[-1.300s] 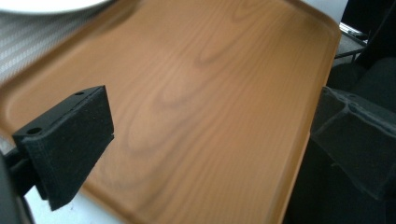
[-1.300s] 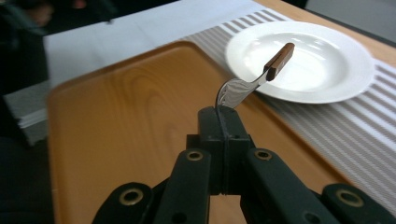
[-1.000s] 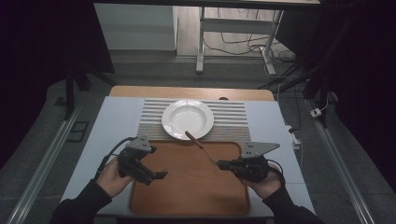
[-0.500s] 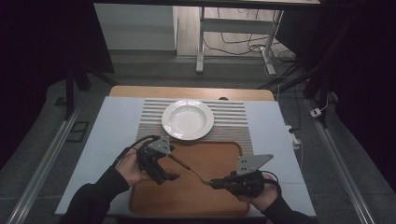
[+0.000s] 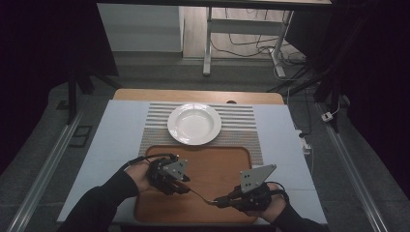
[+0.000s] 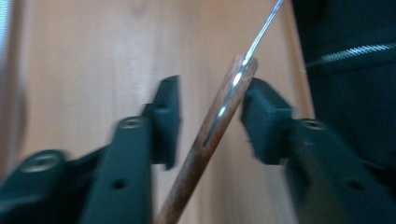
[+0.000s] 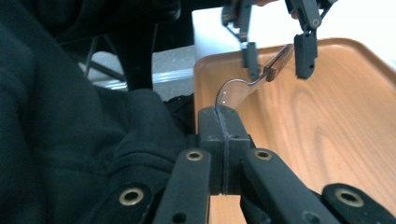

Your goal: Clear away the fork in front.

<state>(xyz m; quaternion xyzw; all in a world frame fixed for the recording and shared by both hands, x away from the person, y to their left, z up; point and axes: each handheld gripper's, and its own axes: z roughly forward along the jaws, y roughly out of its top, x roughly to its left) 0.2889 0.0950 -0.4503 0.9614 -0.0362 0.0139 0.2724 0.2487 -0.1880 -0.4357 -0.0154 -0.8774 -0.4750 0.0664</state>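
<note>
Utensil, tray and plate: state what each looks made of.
Utensil: dark brown wooden handle, streaky grain; shiny metal stem, probably steel. Its working end is hidden in the right gripper. Tray: orange-brown wood or wood-look laminate, swirling grain, smooth. Plate: glossy white, likely ceramic.

left tongs [image 6: 208, 116] parted, right tongs [image 7: 224, 140] clamped

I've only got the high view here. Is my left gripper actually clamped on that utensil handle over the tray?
Observer: No. The left gripper is open. The wooden handle passes between its jaws, with a clear gap to one pad.
Operator: And what is the right one doing?
Observer: The right gripper is shut on the utensil's metal end, holding it over the tray.
</note>
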